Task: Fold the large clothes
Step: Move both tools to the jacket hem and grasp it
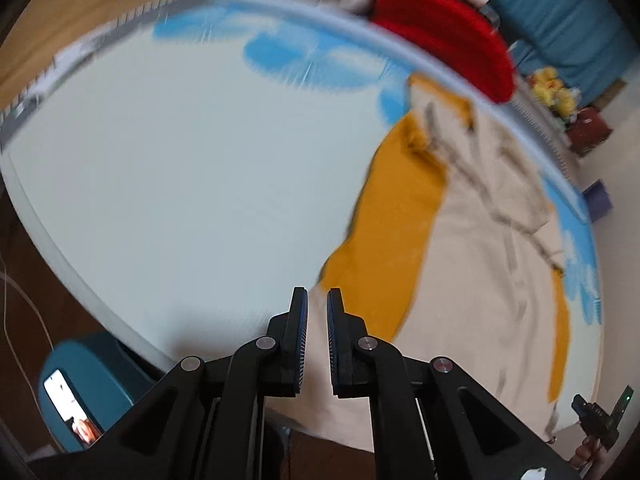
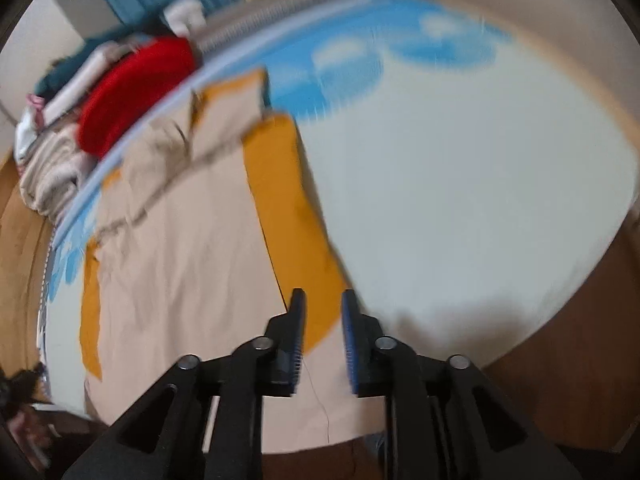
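Observation:
A large beige garment (image 1: 480, 272) with mustard-yellow panels (image 1: 392, 232) lies spread on a pale bed surface (image 1: 180, 180) printed with blue patches. In the left wrist view it fills the right side. My left gripper (image 1: 317, 300) hovers over its near left edge, its jaws nearly together with only a thin slit and nothing in it. In the right wrist view the beige garment (image 2: 180, 272) lies to the left, with a mustard-yellow panel (image 2: 296, 220) along its right edge. My right gripper (image 2: 322, 300) stands open over that edge, nothing between its fingers. Both views are motion-blurred.
A red garment (image 1: 444, 36) and a stack of pale folded clothes (image 2: 48, 176) sit beyond the bed's far edge. Blue curtains (image 1: 560, 12) hang behind. A teal stool with a lit phone (image 1: 80, 392) stands on the brown floor at lower left. A hand (image 1: 588, 452) shows at the lower right.

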The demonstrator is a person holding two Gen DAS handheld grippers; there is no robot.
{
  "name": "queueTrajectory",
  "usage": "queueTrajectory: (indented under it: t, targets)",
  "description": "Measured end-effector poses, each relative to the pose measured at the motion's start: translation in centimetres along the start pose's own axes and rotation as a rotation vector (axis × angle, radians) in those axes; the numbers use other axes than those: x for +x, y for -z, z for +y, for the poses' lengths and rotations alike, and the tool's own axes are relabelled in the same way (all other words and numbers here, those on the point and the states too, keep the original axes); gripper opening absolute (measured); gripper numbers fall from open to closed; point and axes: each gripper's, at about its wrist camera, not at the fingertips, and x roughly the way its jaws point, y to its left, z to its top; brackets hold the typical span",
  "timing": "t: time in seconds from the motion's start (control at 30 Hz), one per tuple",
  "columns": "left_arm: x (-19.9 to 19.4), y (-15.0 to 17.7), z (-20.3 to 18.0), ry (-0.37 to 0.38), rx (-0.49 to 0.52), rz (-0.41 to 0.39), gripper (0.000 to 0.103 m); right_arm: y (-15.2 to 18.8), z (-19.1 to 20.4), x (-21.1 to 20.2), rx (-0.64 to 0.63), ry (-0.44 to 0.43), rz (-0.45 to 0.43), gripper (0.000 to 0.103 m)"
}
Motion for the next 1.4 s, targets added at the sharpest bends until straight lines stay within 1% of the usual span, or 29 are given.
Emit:
queueTrajectory:
  t: [0.07, 0.13, 0.17, 0.23, 0.27, 0.33, 0.37, 0.4, 0.43, 0.5, 0.57, 0.63, 0.67, 0.7, 0.73, 0.77, 0.8, 0.87, 0.9, 0.93, 0.97, 1.03, 1.1, 1.13, 1.27, 1.3, 1.33, 1.37, 1.4]
  targets:
    - [2.4, 0.6, 0.0, -0.024, -0.009, 0.098, 0.018, 0.7, -0.1, 2.0, -0.004, 0.041, 0.07, 0.033]
    - [4.8, 1.7, -0.4, -0.105, 0.031, 0.189, 0.036, 1.2, -0.1, 3.7, -0.022, 0.07, 0.128, 0.038]
    - [5.3, 1.9, -0.6, -0.139, 0.044, 0.205, 0.038, 1.5, -0.1, 4.5, -0.036, 0.093, 0.154, 0.041]
    - [6.4, 2.9, -0.3, -0.215, 0.045, 0.231, 0.038, 2.6, -0.4, 6.1, -0.065, 0.158, 0.214, 0.043]
    - [6.6, 3.2, -0.2, -0.214, 0.035, 0.232, 0.038, 2.8, -0.4, 6.3, -0.069, 0.171, 0.227, 0.043]
    - [6.4, 4.1, -0.6, -0.216, 0.038, 0.22, 0.033, 3.2, -0.2, 6.5, -0.093, 0.196, 0.227, 0.043]
    - [6.4, 4.4, -1.0, -0.215, 0.056, 0.219, 0.027, 3.3, -0.1, 6.4, -0.103, 0.204, 0.227, 0.043]
    - [6.3, 5.0, -1.7, -0.215, 0.101, 0.219, 0.011, 3.5, 0.0, 6.4, -0.111, 0.21, 0.226, 0.042]
    - [6.0, 5.3, -2.0, -0.222, 0.13, 0.209, 0.009, 3.5, 0.2, 6.4, -0.117, 0.211, 0.226, 0.04]
    - [4.9, 5.9, -2.7, -0.239, 0.174, 0.166, 0.007, 3.8, 0.9, 5.7, -0.141, 0.153, 0.214, 0.005]
    - [3.1, 6.4, -3.0, -0.227, 0.172, 0.121, 0.007, 3.8, 1.3, 4.5, -0.162, 0.154, 0.17, 0.004]
    - [1.1, 7.2, -3.4, -0.179, 0.167, 0.093, 0.007, 3.4, 0.3, 2.2, -0.094, 0.144, 0.093, 0.003]
    - [0.5, 7.9, -3.7, -0.159, 0.173, 0.091, 0.007, 3.3, -0.1, 1.6, -0.072, 0.152, 0.075, 0.003]
    - [0.4, 7.9, -3.5, -0.15, 0.175, 0.1, 0.007, 3.5, -0.6, 0.9, -0.058, 0.194, 0.052, 0.002]
    - [0.7, 8.5, -3.4, -0.145, 0.167, 0.131, 0.008, 3.6, -0.7, 0.7, -0.058, 0.222, 0.043, 0.002]
    - [1.2, 8.2, -2.5, -0.14, 0.153, 0.154, 0.01, 3.8, -0.8, 0.8, -0.06, 0.237, 0.046, 0.002]
    - [1.7, 8.0, -2.0, -0.133, 0.124, 0.187, 0.016, 3.9, -1.0, 1.1, -0.061, 0.249, 0.064, 0.002]
    - [2.4, 7.3, -0.3, -0.073, 0.015, 0.237, 0.017, 4.3, -0.8, 1.7, -0.052, 0.248, 0.09, 0.003]
    - [2.5, 7.1, 0.8, -0.029, -0.059, 0.248, 0.023, 3.9, -0.7, 2.0, -0.042, 0.244, 0.099, 0.004]
    - [2.5, 6.6, 2.3, 0.037, -0.159, 0.254, 0.031, 3.9, -1.0, 2.1, -0.025, 0.236, 0.105, 0.009]
    - [2.5, 6.2, 3.3, 0.076, -0.217, 0.255, 0.033, 3.8, -1.0, 2.2, -0.016, 0.239, 0.108, 0.015]
    - [2.9, 5.7, 3.9, 0.105, -0.257, 0.259, 0.033, 4.0, -1.6, 2.6, 0.005, 0.235, 0.126, 0.022]
    - [3.6, 6.0, 3.1, 0.088, -0.226, 0.274, 0.033, 4.4, -2.0, 3.1, 0.014, 0.232, 0.152, 0.034]
    - [4.0, 6.0, 2.5, 0.074, -0.199, 0.286, 0.033, 4.7, -1.9, 3.6, 0.006, 0.238, 0.177, 0.036]
    - [4.6, 6.7, 1.5, -0.001, -0.097, 0.293, 0.031, 4.7, -1.3, 4.5, -0.049, 0.262, 0.193, 0.037]
    - [4.6, 6.9, 1.2, -0.021, -0.072, 0.285, 0.026, 4.8, -1.3, 4.5, -0.051, 0.264, 0.193, 0.036]
    - [4.4, 7.0, 0.7, -0.054, -0.029, 0.271, 0.007, 4.8, -1.3, 4.4, -0.051, 0.267, 0.191, 0.035]
    - [4.5, 6.9, 0.3, -0.067, -0.004, 0.266, 0.005, 4.7, -1.1, 4.4, -0.055, 0.27, 0.189, 0.019]
    - [4.4, 6.9, -0.1, -0.076, 0.021, 0.255, 0.004, 4.7, -1.0, 4.2, -0.057, 0.256, 0.185, 0.009]
